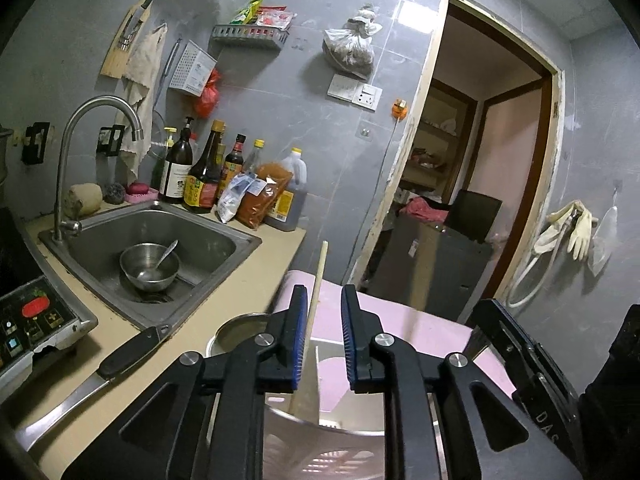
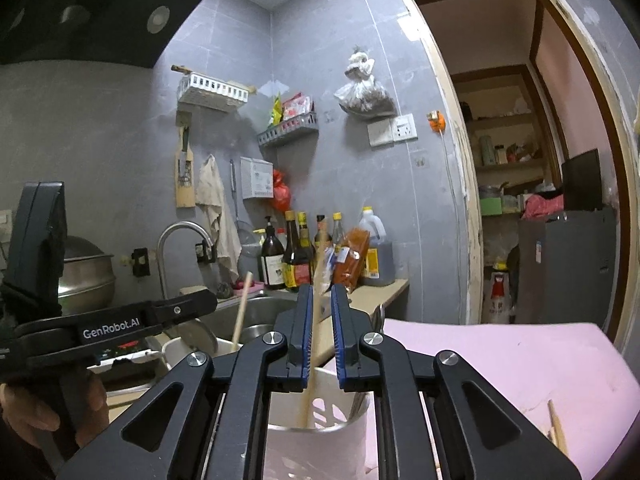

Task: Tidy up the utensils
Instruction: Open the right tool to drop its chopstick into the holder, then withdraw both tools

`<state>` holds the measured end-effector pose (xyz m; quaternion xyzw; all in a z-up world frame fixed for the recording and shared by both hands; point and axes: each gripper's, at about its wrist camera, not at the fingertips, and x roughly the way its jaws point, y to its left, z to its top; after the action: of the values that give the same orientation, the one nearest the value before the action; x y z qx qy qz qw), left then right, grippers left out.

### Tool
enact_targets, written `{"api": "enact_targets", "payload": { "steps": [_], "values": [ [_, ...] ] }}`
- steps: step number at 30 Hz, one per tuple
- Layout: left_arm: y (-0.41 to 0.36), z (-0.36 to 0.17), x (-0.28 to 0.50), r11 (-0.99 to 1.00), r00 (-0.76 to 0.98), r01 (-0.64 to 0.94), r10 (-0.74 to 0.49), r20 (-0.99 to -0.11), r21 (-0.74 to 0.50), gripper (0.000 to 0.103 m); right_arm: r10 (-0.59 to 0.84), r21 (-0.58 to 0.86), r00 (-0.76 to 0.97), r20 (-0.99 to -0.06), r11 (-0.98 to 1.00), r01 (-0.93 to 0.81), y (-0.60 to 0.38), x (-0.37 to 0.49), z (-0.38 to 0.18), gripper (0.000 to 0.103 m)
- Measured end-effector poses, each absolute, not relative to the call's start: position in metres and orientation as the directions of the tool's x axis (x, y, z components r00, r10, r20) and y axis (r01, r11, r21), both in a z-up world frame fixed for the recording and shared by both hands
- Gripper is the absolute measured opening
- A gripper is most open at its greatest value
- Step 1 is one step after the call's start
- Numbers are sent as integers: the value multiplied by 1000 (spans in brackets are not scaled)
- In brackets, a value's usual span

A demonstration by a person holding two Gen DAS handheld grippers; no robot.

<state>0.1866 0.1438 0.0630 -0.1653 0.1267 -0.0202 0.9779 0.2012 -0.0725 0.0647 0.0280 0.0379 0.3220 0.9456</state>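
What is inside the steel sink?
A steel bowl sits in the sink, with a spoon resting in it. The drain below the bowl is mostly covered.

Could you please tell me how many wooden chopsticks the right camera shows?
3 chopsticks: one within the right tool, one by the steel sink, one lower right on pink board; more possibly hidden.

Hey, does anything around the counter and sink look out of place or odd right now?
Yes. A large knife lies loose on the counter beside the sink, its blade toward the counter's near edge instead of stored. A steel bowl with a spoon sits in the sink.
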Motion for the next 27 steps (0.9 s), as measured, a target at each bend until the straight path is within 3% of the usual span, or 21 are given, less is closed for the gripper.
{"api": "enact_targets", "payload": {
  "steps": [4, 7, 9, 11, 15, 17, 20, 24, 27],
  "values": [
    [138, 75, 178, 943, 972, 14, -91, -217, -333, 27, 598, 78, 801, -8, 799, -596, -87, 191, 79, 25],
    [129, 84, 173, 944, 975, 33, -103, -197, -329, 34, 573, 75, 819, 13, 817, -572, -102, 186, 89, 28],
    [120, 90, 169, 946, 977, 47, -110, -180, -321, 42, 557, 77, 830, 29, 826, -558, -113, 185, 95, 36],
    [111, 95, 167, 945, 979, 63, -122, -166, -320, 54, 531, 75, 846, 50, 843, -533, -127, 183, 100, 48],
    [90, 105, 165, 949, 980, 86, -136, -146, -302, 69, 482, 66, 874, 62, 872, -486, -155, 180, 109, 60],
    [80, 108, 164, 951, 981, 94, -138, -134, -293, 84, 454, 58, 888, 69, 887, -458, -171, 178, 114, 74],
    [65, 110, 162, 957, 983, 104, -141, -119, -272, 96, 424, 47, 903, 68, 903, -427, -192, 175, 119, 86],
    [42, 109, 160, 962, 982, 129, -158, -107, -242, 99, 381, 28, 923, 62, 923, -383, -218, 169, 120, 103],
    [26, 105, 158, 966, 980, 143, -168, -107, -215, 100, 348, 14, 935, 65, 937, -350, -235, 163, 118, 103]
  ]
}}
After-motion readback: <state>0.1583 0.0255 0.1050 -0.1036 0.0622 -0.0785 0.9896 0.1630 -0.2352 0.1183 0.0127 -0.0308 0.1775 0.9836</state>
